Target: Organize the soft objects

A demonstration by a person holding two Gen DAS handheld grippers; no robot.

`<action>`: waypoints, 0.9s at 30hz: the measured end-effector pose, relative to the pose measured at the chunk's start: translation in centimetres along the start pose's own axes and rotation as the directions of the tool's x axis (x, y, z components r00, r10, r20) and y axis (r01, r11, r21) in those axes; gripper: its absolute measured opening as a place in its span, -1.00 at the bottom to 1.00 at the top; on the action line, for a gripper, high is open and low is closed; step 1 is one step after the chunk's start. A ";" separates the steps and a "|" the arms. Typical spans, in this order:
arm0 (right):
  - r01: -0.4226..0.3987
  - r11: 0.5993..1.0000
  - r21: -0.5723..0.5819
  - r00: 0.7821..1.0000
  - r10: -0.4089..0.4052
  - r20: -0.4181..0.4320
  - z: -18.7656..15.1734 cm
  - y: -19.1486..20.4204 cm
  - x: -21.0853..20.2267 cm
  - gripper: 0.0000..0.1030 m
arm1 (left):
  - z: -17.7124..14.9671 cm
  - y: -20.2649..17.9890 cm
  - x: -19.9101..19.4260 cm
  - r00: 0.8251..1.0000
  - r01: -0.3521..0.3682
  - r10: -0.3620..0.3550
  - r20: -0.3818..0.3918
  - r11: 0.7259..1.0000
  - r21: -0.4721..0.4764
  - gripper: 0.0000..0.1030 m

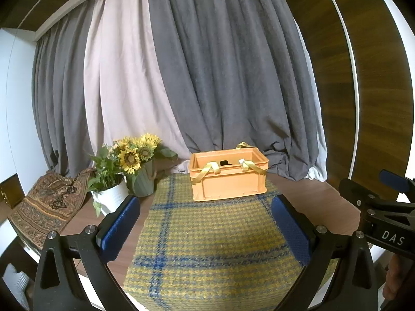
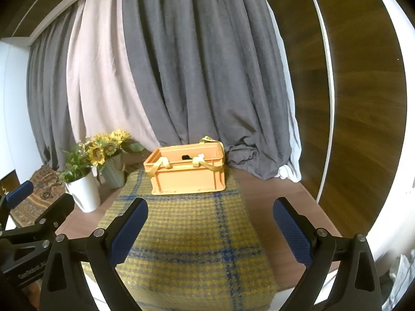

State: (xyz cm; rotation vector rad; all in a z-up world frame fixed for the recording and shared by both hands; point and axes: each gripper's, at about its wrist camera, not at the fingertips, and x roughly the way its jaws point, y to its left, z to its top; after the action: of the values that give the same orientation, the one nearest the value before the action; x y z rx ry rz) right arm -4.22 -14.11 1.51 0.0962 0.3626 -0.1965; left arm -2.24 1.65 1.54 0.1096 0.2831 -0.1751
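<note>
You hold both grippers wide apart and empty above the near end of the mat [image 1: 212, 243]: the left gripper [image 1: 205, 230] and the right gripper [image 2: 210, 230] grip nothing. The crate [image 1: 228, 178] sits at the mat's far end, yellow straps [image 1: 210, 169] draped over its front wall and something dark inside. No loose soft item shows on the tabletop [image 1: 311, 202], so the sorting looks nearly done or not yet begun. Next you likely reach forward to the crate and tuck the straps in.
</note>
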 end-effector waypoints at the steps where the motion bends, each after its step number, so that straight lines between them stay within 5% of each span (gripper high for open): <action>1: 0.000 1.000 0.000 1.000 0.000 0.000 0.0 0.0 0.0 0.91 | 0.0 0.0 0.0 1.000 -0.001 0.001 0.000 1.000 0.000 1.00; 27: 0.011 1.000 0.007 1.000 -0.011 0.001 0.1 -0.1 0.0 0.91 | 0.6 -0.8 0.2 1.000 0.012 -0.012 0.002 1.000 0.002 1.00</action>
State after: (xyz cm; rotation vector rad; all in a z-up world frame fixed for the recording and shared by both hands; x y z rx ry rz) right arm -4.25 -14.23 1.62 0.1006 0.3610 -0.2084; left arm -2.00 0.73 2.00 0.1100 0.2811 -0.1871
